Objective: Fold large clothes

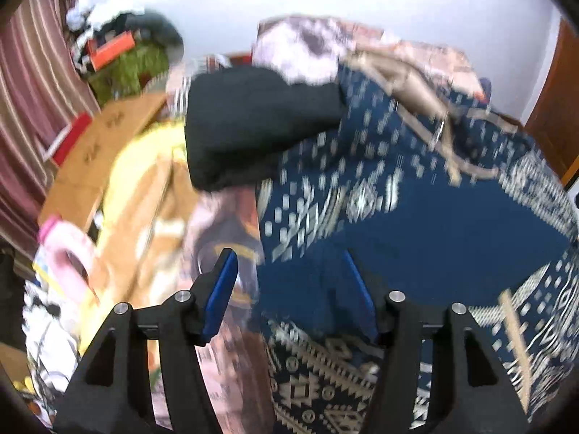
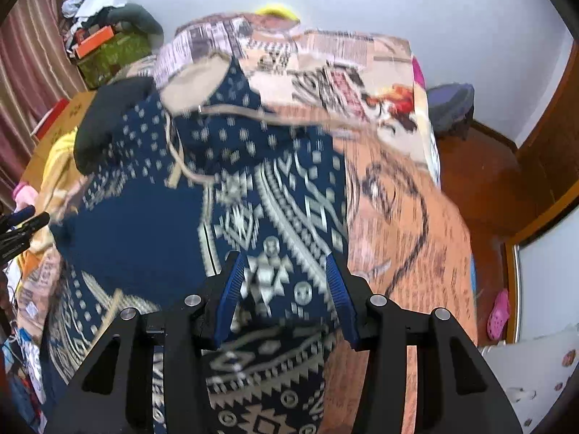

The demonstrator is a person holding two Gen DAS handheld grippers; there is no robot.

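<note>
A large navy garment (image 1: 416, 224) with cream geometric patterns and beige drawstrings (image 2: 188, 170) lies spread over the bed; its cream-lined hood end (image 2: 195, 83) is at the far side. My left gripper (image 1: 289, 256) hangs open over the garment's left edge, its blue pads clear of the cloth. It also shows at the left border of the right wrist view as the left gripper (image 2: 21, 217). My right gripper (image 2: 283, 258) has a thick bunch of the patterned cloth (image 2: 267, 282) filling the gap between its pads, near the garment's right edge.
A printed orange bed sheet (image 2: 398, 217) covers the bed. A black cloth (image 1: 253, 123) lies by the hood, with a yellow cloth (image 1: 144, 159), cardboard box (image 1: 108, 137) and pink bottle (image 1: 68, 253) at the left. The wooden floor (image 2: 481, 181) with a pink slipper (image 2: 499, 311) is at the right.
</note>
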